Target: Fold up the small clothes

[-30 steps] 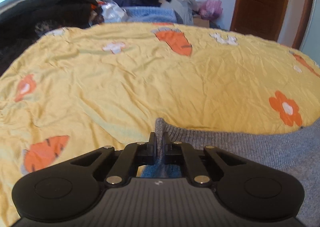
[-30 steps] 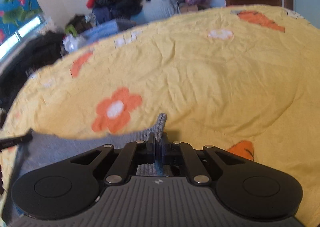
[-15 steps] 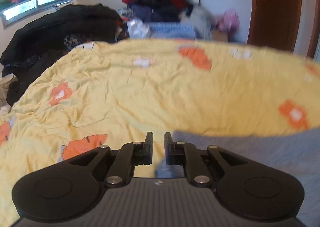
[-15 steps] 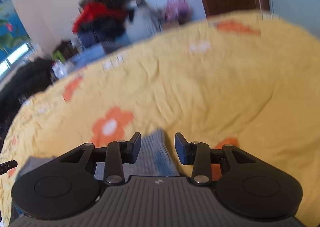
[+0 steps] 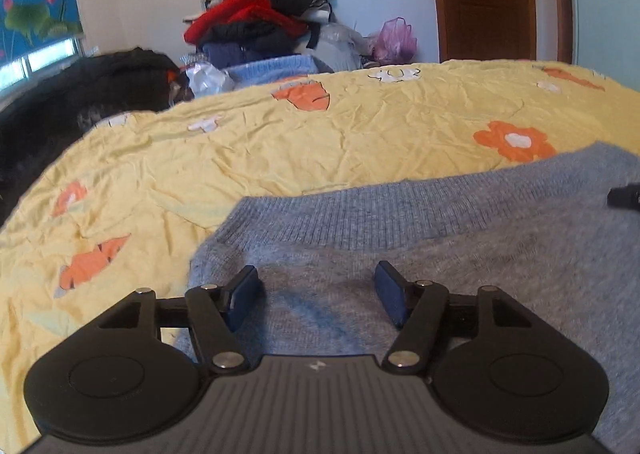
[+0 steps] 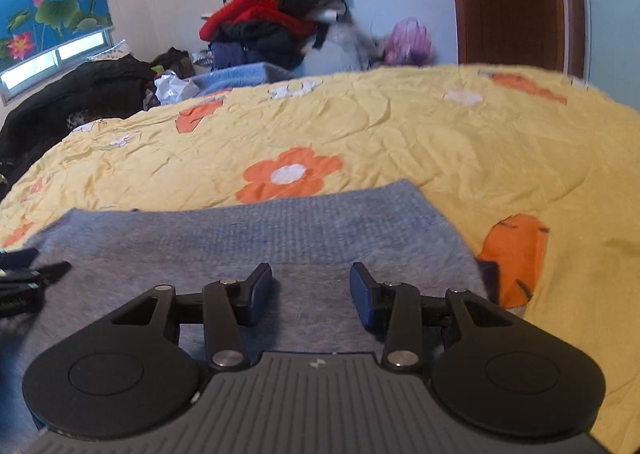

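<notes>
No readable text in either view.
The only mark is a small white lightning-like logo on the ribbed grey body of each tongs: left tongs (image 5: pixel 316 296), right tongs (image 6: pixel 311 290).

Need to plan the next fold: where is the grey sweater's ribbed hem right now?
The ribbed hem is the far edge of the grey sweater, flat on the yellow bedsheet, ahead of both open grippers, just short of the orange flower.

Left gripper (image 5: pixel 316 290), right gripper (image 6: pixel 311 290): black linkage arms, silver screws, dark blue pads, ribbed grey housing, small white logo.
</notes>
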